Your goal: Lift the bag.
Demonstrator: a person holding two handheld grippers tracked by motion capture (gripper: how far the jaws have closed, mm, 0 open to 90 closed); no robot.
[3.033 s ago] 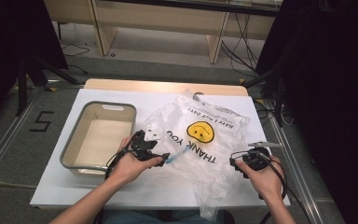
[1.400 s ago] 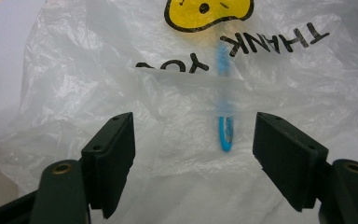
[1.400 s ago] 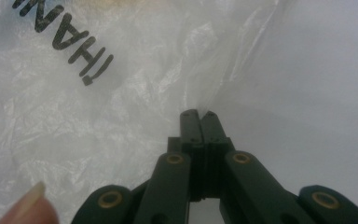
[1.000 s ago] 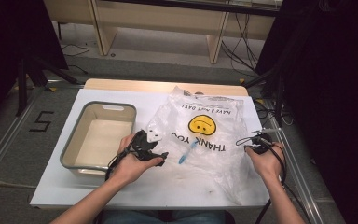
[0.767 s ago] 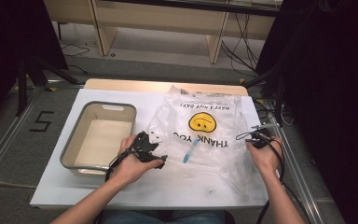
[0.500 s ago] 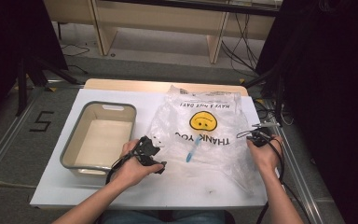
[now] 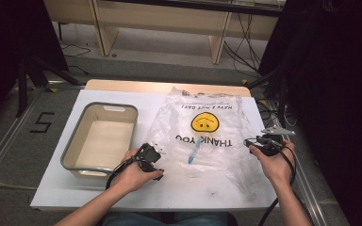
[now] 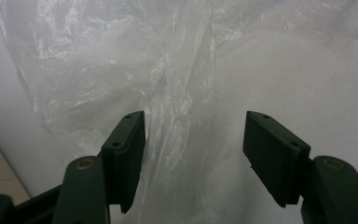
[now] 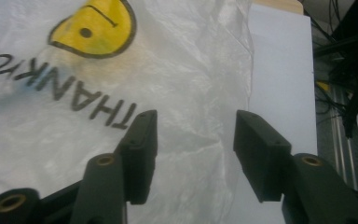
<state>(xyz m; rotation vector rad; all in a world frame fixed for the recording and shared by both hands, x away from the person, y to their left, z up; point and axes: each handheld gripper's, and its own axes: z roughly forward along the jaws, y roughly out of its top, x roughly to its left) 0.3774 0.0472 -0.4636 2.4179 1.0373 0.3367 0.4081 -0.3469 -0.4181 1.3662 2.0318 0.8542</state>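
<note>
The clear plastic bag (image 7: pixel 207 134) lay spread flat on the white table (image 7: pixel 122 193) between my two grippers, its yellow smiley face (image 7: pixel 204 123) and the words "THANK YOU" printed upside down from my side. A small blue item (image 7: pixel 193 153) lay at the bag's middle, between the grippers and a little nearer my left one; I could not tell whether it sat inside the bag or under it.

My left gripper (image 7: pixel 153 157) sat at the bag's left edge. In the left gripper view its jaws stood apart, having just been closing, with a crumpled fold of the bag (image 8: pixel 177 116) running up between them from the table; the pads did not press on it. The film stretched ahead of the jaws and off to their left, with bare table showing to their right.

My right gripper (image 7: pixel 259 143) was at the bag's right edge, my hand (image 7: pixel 275 165) behind it. Its jaws had just been opening and stood spread, nothing pinched between them. In the right gripper view the bag's rim (image 9: pixel 200 107) lay under and between the jaws, the lettering (image 9: pixel 70 88) and the smiley face (image 9: pixel 93 23) lay ahead to their left, and bare table ran along to their right.

A grey tub (image 7: pixel 75 146) stood on the table just beyond my left gripper, on the side away from the bag, close to my left hand (image 7: pixel 132 174).
</note>
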